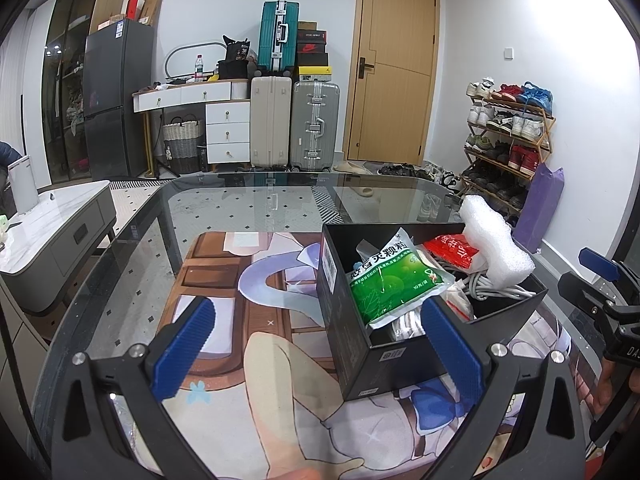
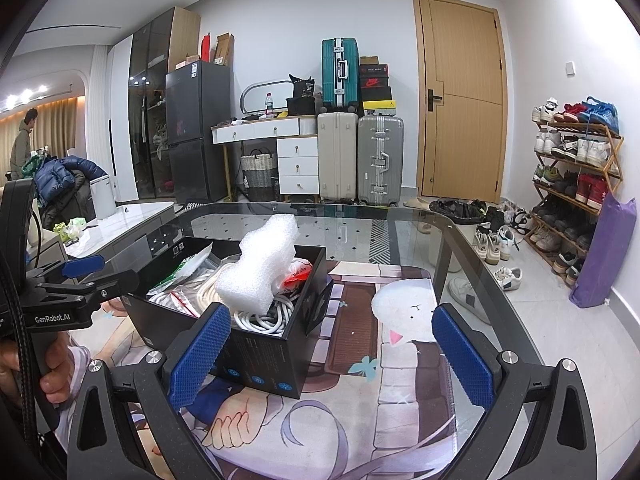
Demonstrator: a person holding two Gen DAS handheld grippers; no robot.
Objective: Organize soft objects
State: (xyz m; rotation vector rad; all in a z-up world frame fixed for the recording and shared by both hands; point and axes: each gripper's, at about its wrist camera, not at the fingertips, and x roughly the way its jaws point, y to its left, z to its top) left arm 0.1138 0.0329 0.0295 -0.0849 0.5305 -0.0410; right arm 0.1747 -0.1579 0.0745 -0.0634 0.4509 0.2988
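Observation:
A black open box (image 1: 352, 332) (image 2: 272, 360) stands on the printed mat (image 1: 240, 320) (image 2: 400, 360) on the glass table. It holds a green sachet pack (image 1: 392, 280), a red packet (image 1: 452, 250) (image 2: 296, 274), a white foam piece (image 1: 494, 246) (image 2: 260, 268) and a coiled white cable (image 1: 496, 290) (image 2: 264, 320). My left gripper (image 1: 318, 354) is open and empty, just left of and in front of the box. My right gripper (image 2: 330, 354) is open and empty, to the right of the box's near corner. Each gripper also shows at the edge of the other's view.
The glass table (image 1: 248, 208) (image 2: 360, 224) ends ahead. Beyond it are suitcases (image 1: 314, 126) (image 2: 380, 160), a white drawer desk (image 1: 224, 128), a fridge (image 1: 116, 100), a door (image 2: 464, 96) and a shoe rack (image 1: 508, 136) (image 2: 572, 164). A grey side cabinet (image 1: 52, 232) stands left.

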